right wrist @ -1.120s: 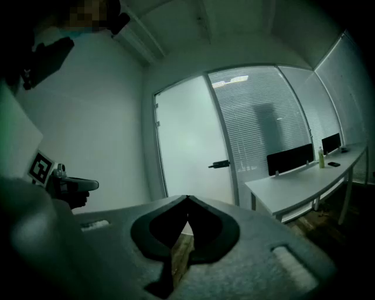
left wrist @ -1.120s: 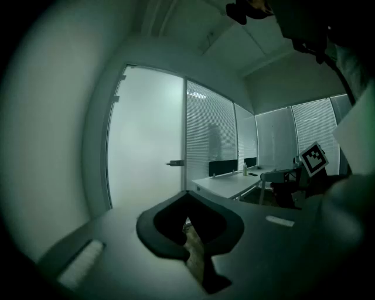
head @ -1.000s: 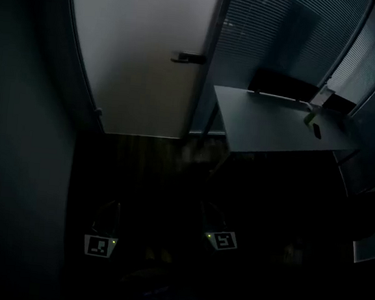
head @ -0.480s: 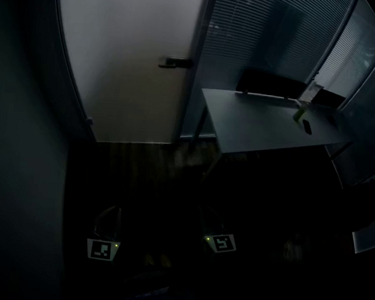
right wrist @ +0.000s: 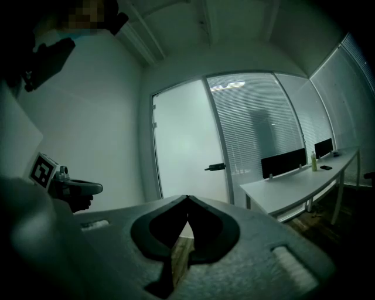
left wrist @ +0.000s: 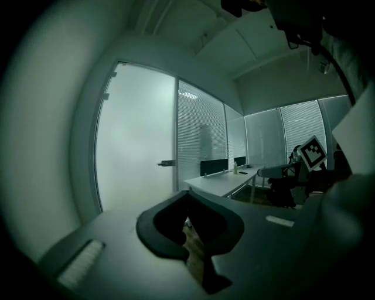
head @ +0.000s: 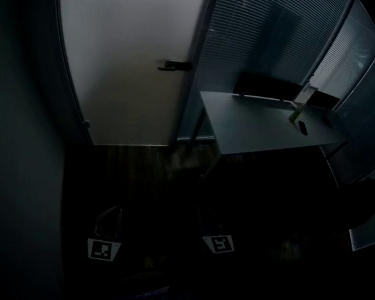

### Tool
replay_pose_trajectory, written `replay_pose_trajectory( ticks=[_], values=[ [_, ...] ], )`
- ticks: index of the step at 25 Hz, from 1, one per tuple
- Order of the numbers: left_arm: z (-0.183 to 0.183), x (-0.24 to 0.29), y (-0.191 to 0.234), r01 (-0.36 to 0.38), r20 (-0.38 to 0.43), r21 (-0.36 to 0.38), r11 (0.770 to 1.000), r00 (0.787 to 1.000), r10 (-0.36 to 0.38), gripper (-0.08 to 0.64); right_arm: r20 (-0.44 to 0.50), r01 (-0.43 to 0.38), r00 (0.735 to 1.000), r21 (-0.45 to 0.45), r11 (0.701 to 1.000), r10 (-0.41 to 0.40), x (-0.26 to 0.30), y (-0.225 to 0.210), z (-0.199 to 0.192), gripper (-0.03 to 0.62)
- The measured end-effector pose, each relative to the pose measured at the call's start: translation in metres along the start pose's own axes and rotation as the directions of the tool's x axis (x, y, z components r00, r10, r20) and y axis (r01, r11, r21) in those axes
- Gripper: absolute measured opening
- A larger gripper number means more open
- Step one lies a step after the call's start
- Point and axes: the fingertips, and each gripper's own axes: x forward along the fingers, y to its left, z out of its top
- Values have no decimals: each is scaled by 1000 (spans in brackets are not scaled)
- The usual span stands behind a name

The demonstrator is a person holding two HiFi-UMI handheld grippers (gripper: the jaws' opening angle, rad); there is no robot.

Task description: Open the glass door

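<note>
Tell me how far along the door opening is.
Done: nothing yet. The door looks shut and its handle is untouched. In hand: nothing. The left gripper and right gripper have their jaws together, empty, well short of the door. Left: reach the handle, grip it and swing the door open.

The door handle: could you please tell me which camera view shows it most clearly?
The head view: the door handle stands out dark and largest against the pale glass door. Both gripper views show it too, but smaller, as a short dark bar at the door's right edge.
</note>
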Motion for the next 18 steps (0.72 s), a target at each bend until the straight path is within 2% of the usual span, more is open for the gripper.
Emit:
replay_pose_trajectory(
  ticks=[10, 18],
  values=[
    [-6, 20, 11, 15, -13, -9, 1000, 1000, -15, 3, -9, 15, 1000, 12, 1000, -15, 19, -7, -8, 3],
    [0, 91, 15, 15, -7, -3, 1000, 1000, -15, 3, 0, 10, 1000, 15, 1000, -10, 73, -56, -2, 3]
  ],
)
